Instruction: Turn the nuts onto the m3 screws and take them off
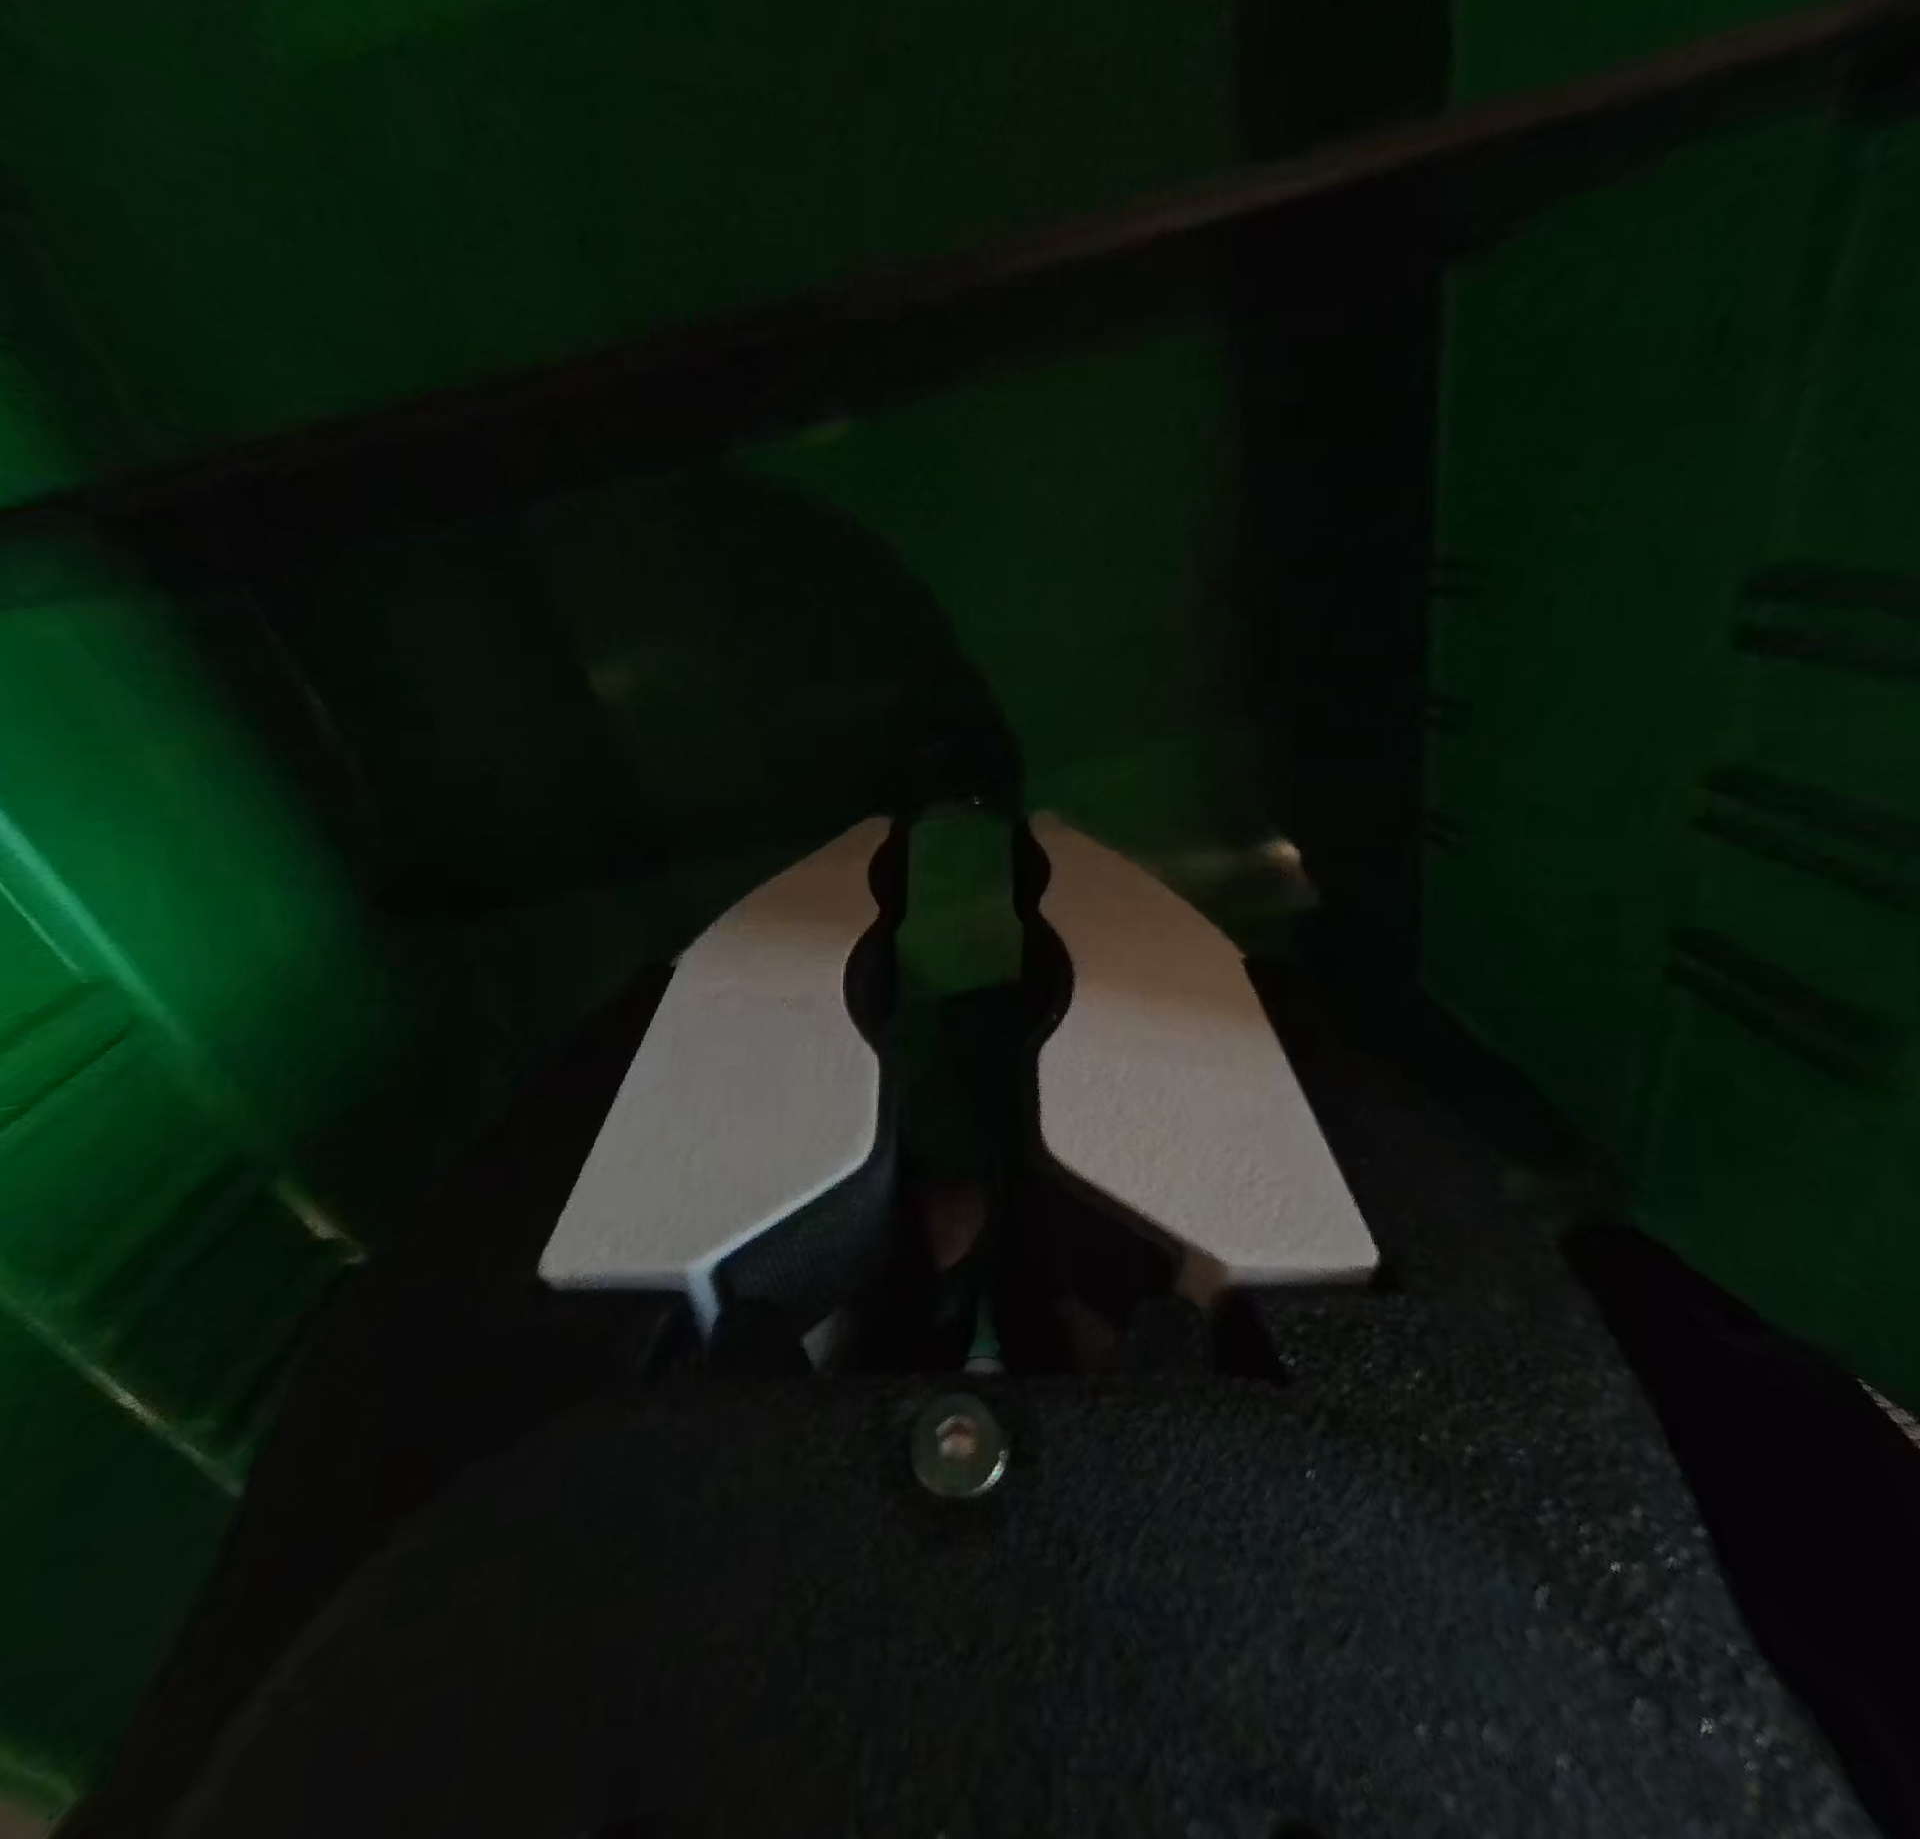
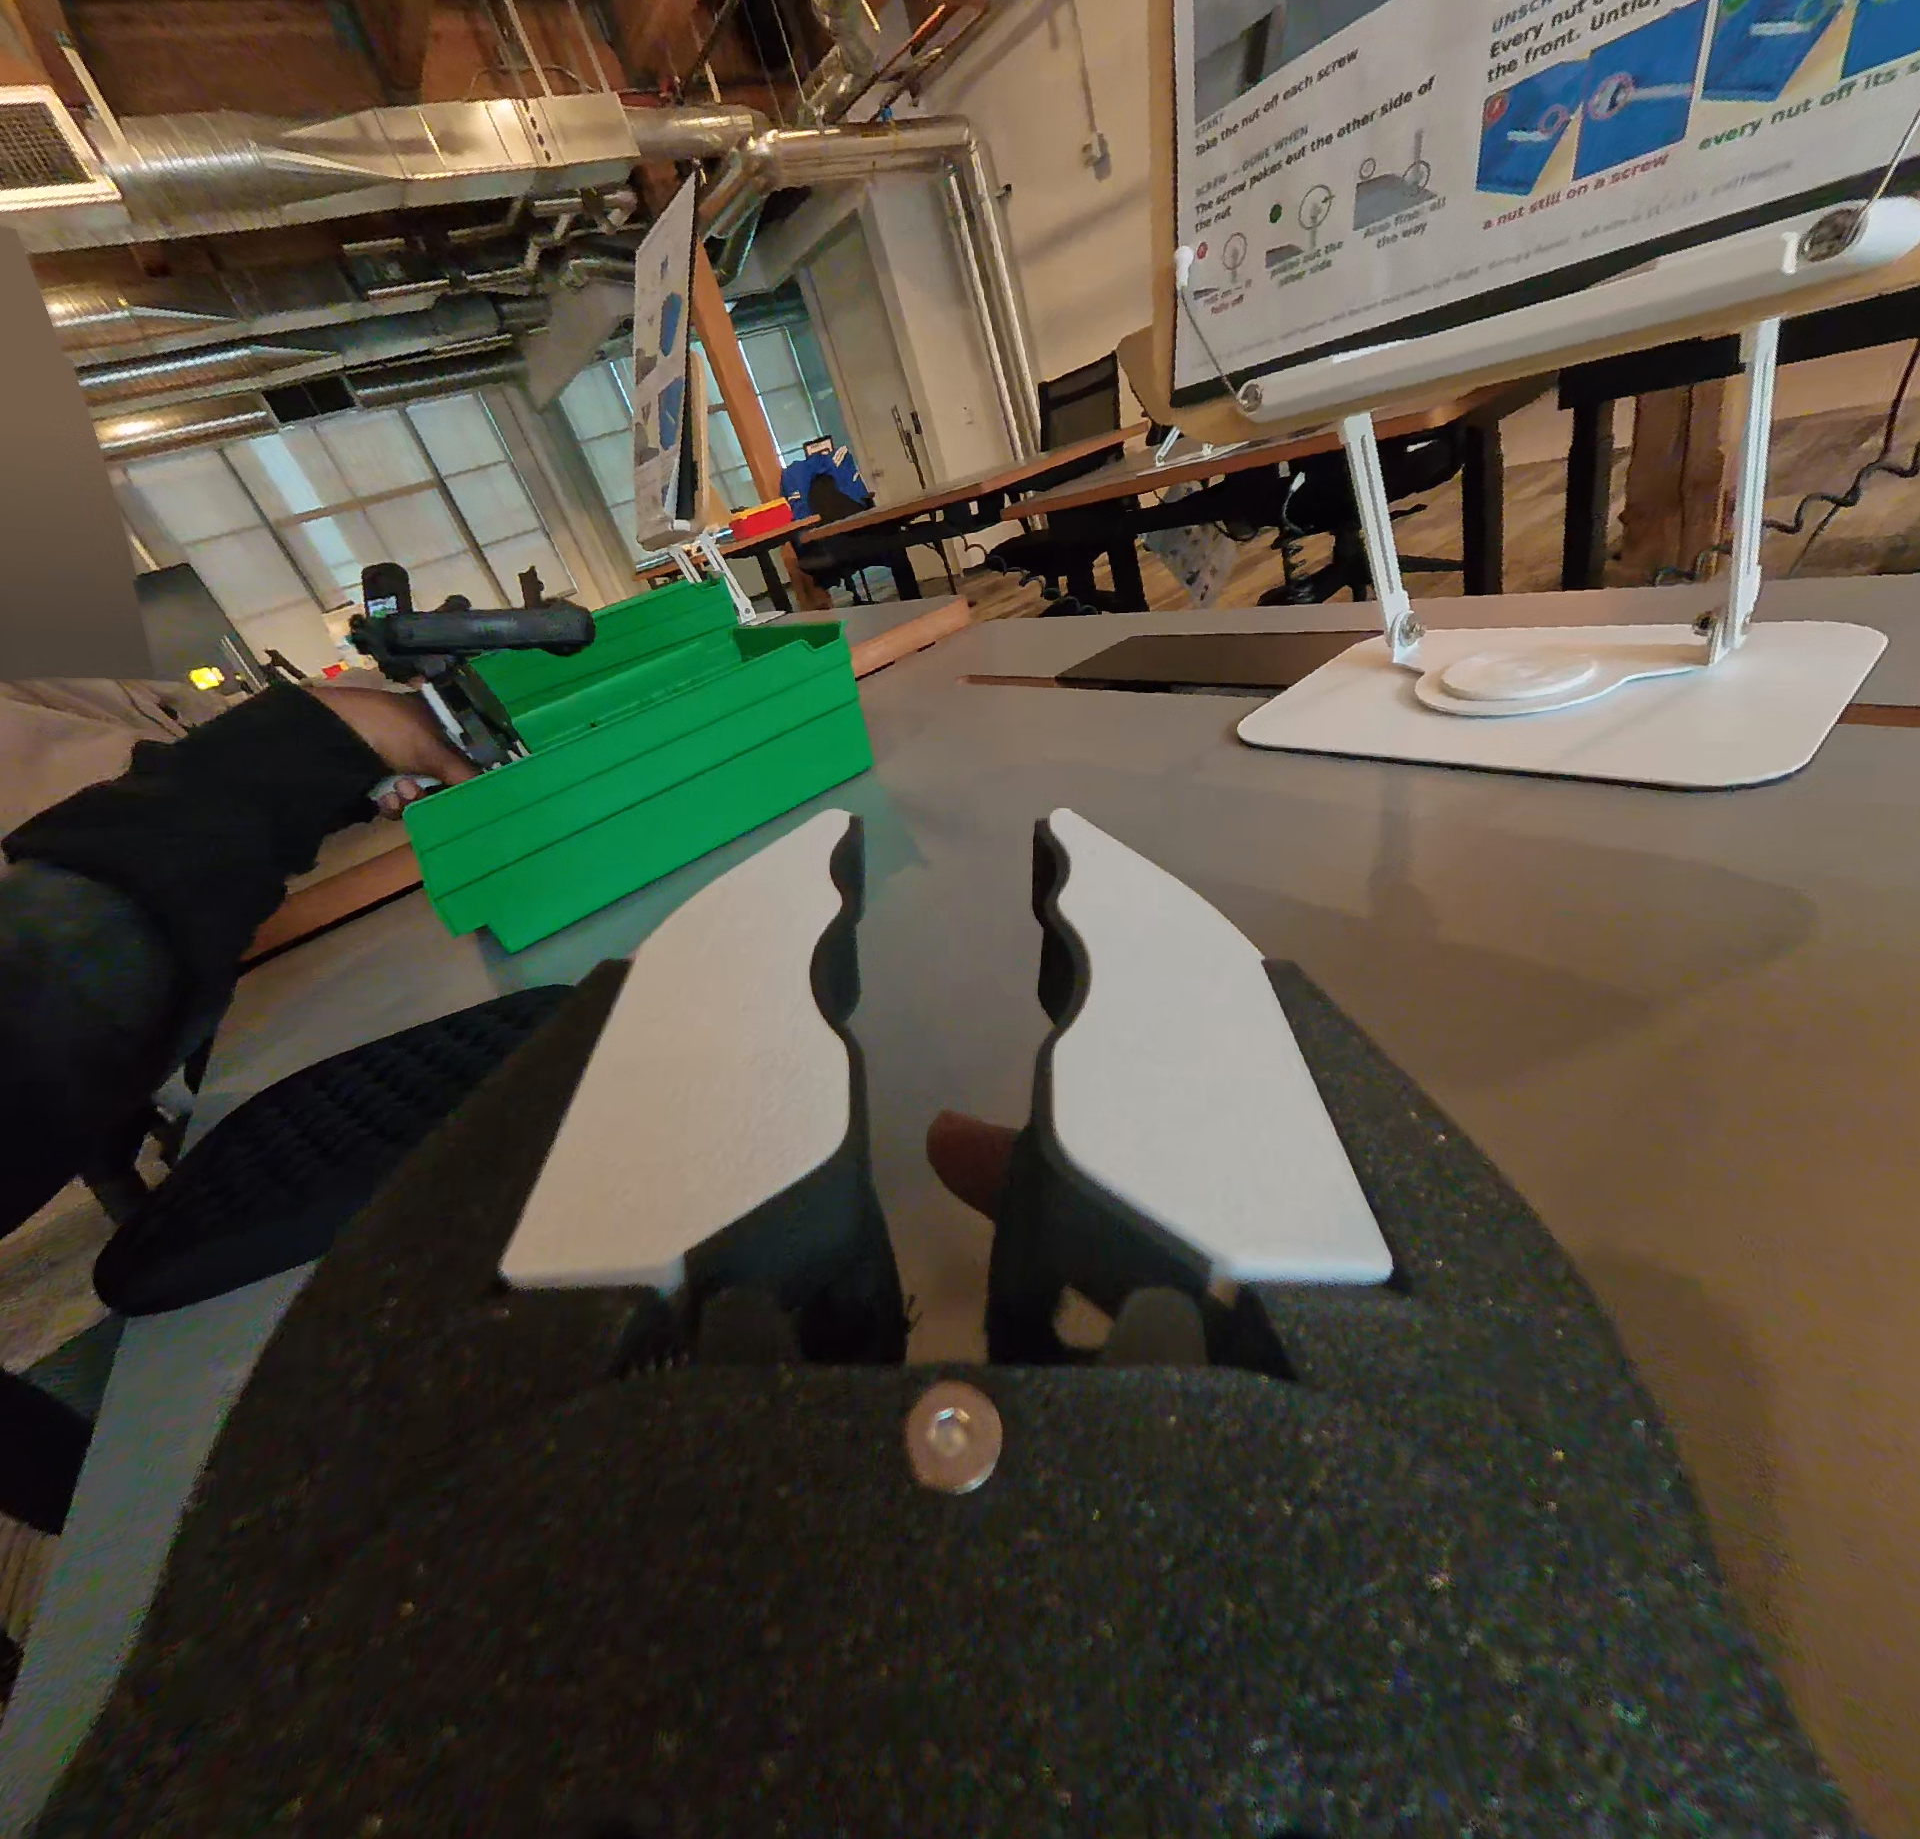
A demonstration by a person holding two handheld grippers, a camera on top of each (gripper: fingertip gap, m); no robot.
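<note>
a grey table point(image 2: 1351, 958) in a duct-ceilinged workshop; right claw point(image 2: 945, 854) released, left claw point(image 1: 961, 833) state unclear.

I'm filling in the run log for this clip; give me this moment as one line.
left gripper: reaching into green bin, dark inside, grasp unclear | right gripper: open, empty, over grey table | nuts, screws: not visible

We see a smooth, semi-glossy grey tabletop point(image 2: 1351, 958), a glossy green plastic bin point(image 2: 644, 802), matt white textured fingers point(image 2: 1174, 1041), and a rough speckled black gripper body point(image 2: 935, 1633).
</note>
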